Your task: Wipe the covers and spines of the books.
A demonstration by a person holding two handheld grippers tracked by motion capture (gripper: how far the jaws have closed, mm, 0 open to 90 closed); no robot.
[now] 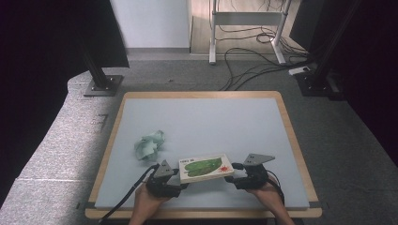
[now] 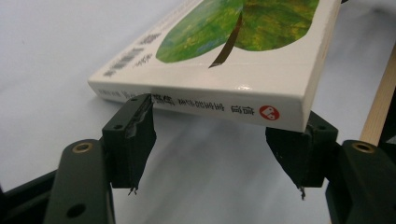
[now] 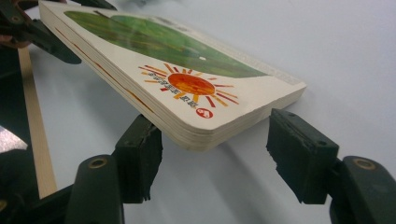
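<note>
Near the surface's [image 1: 141, 112] front edge, both half-open claws, left [image 1: 174, 175] and right [image 1: 237, 172], flank the board book [image 1: 205, 168] ungripped, seemingly just set down; next, withdraw.

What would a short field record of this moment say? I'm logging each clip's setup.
thing in hand: board book, green leaf and red sun on cover
book state: closed, on the table
left gripper: at the spine end, jaws open
right gripper: at the page-edge end, jaws open
nearby: crumpled green cloth, apart from the book
</note>
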